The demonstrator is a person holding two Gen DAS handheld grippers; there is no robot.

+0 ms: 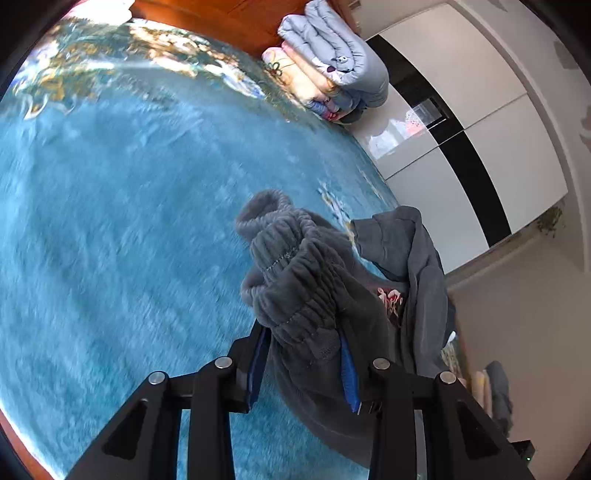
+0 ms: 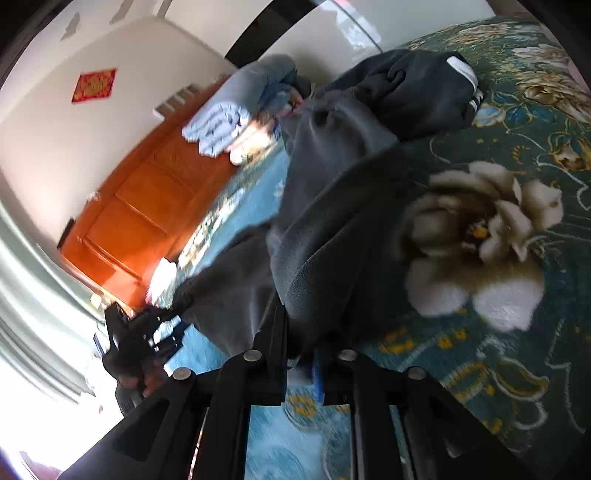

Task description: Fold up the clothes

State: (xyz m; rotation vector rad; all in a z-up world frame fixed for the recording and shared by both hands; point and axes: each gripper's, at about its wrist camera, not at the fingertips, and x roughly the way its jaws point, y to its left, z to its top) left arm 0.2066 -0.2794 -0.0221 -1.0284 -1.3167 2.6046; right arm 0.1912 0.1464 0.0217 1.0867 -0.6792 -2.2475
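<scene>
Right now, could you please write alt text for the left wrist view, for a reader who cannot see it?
The left gripper is shut on the elastic waistband of grey fleece trousers, lifted above a blue floral bedspread. Behind them, a stack of folded quilts lies against an orange wooden headboard, with white wardrobe doors to the right.

A bed covered in a blue floral blanket (image 1: 122,229) carries a stack of folded quilts (image 1: 332,70) far ahead of the left gripper (image 1: 304,354). A dark grey garment (image 2: 417,92) lies crumpled on the blanket ahead of the right gripper (image 2: 301,350).
</scene>
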